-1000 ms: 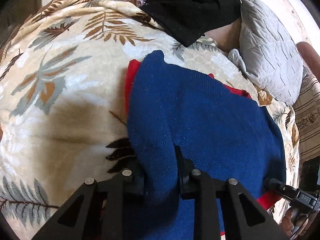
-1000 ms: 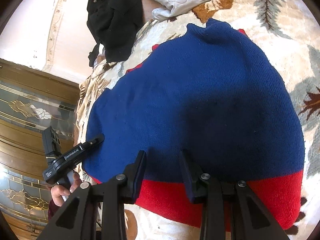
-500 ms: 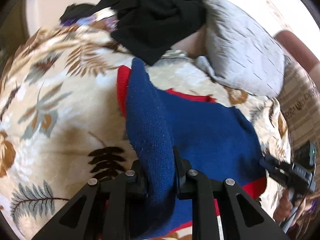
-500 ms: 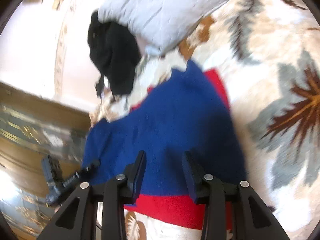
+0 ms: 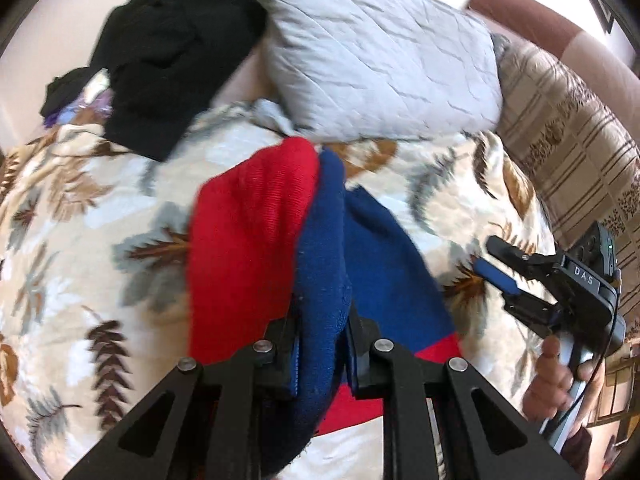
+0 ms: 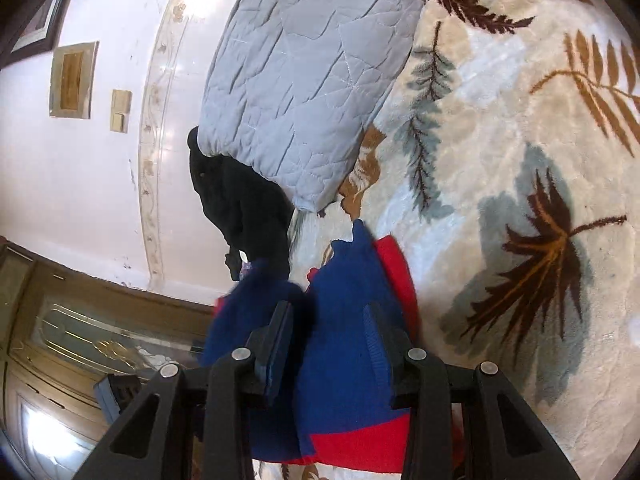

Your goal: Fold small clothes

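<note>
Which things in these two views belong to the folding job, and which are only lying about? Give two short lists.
Part of the job:
- blue and red knitted garment
- left tongs, shut on it
- right tongs, garment between them

Lying about:
- grey quilted pillow
- black clothes
- leaf-patterned blanket, the surface underneath

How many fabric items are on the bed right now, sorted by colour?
Blue and red: 1, the knitted garment, gripped by the left gripper and the right gripper.
Black: 1, the black clothing pile; how many pieces it holds cannot be told.
Grey: 1, the quilted pillow.
Leaf-patterned: 1, the blanket underneath.
Total: 4
</note>
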A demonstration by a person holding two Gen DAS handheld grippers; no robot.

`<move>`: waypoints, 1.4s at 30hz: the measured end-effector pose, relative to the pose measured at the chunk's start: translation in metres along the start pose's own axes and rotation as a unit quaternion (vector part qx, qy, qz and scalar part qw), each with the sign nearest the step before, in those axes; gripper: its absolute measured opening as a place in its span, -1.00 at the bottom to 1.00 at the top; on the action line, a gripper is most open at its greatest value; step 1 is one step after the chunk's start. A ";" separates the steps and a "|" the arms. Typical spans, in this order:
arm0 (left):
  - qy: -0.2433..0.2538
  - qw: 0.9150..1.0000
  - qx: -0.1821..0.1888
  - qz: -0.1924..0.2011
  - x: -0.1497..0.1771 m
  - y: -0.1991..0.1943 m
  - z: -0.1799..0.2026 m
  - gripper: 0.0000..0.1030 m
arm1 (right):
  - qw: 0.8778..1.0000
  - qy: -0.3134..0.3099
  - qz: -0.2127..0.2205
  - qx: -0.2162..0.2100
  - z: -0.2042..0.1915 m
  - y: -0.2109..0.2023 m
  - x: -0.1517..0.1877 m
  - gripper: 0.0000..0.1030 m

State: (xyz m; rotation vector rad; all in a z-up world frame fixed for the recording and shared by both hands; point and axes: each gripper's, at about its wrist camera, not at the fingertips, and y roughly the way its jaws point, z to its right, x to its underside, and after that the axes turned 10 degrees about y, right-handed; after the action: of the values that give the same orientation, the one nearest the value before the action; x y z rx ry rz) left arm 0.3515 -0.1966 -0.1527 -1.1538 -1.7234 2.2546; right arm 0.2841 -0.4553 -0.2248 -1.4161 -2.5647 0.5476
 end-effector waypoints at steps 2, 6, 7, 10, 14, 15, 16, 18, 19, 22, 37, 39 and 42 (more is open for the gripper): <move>0.000 1.000 0.013 -0.013 -0.002 0.011 0.014 -0.59 | 1.000 -0.002 -0.013 0.000 -0.001 0.003 0.001 -0.20; -0.035 0.988 0.151 -0.017 -0.005 0.008 0.017 -0.36 | 0.999 0.004 -0.053 0.002 -0.001 0.021 0.006 0.02; -0.037 0.986 0.164 0.003 -0.006 -0.006 0.012 -0.23 | 0.998 0.007 -0.062 0.005 0.000 0.026 0.008 0.16; -0.040 0.989 0.125 0.065 -0.007 -0.043 -0.012 0.29 | 0.996 0.013 -0.082 0.013 0.003 0.038 0.013 0.25; -0.045 0.996 0.054 0.061 0.012 -0.053 -0.047 0.29 | 0.994 0.003 -0.101 0.039 0.003 0.059 0.024 0.25; -0.049 0.997 0.040 0.053 0.018 -0.049 -0.054 0.29 | 0.993 -0.004 -0.107 0.051 0.002 0.065 0.027 0.25; -0.050 0.997 0.026 0.046 0.028 -0.044 -0.060 0.29 | 0.992 -0.007 -0.113 0.060 0.003 0.070 0.030 0.25; -0.051 0.998 0.008 0.041 0.045 -0.033 -0.067 0.29 | 0.990 -0.019 -0.119 0.075 0.001 0.081 0.037 0.24; -0.050 0.998 -0.005 0.039 0.055 -0.027 -0.069 0.29 | 0.989 -0.026 -0.119 0.081 -0.001 0.085 0.039 0.24; -0.051 0.998 -0.019 0.044 0.078 -0.013 -0.074 0.29 | 0.986 -0.056 -0.122 0.098 -0.009 0.102 0.046 0.24; -0.031 0.996 0.057 0.065 0.078 0.009 -0.061 0.29 | 0.968 -0.208 -0.070 0.126 -0.071 0.127 0.035 -0.61; -0.021 0.994 0.070 0.081 0.071 0.004 -0.051 0.29 | 0.970 -0.209 -0.039 0.118 -0.077 0.111 0.020 -0.65; 0.011 0.995 0.062 0.079 0.065 0.005 -0.032 0.30 | 0.973 -0.186 -0.044 0.129 -0.056 0.108 -0.007 -0.66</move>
State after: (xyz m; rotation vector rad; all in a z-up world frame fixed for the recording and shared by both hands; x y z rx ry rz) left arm 0.3266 -0.1418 -0.1927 -1.3258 -1.5103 2.3890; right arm 0.3895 -0.3954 -0.2154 -1.2002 -2.6813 1.1828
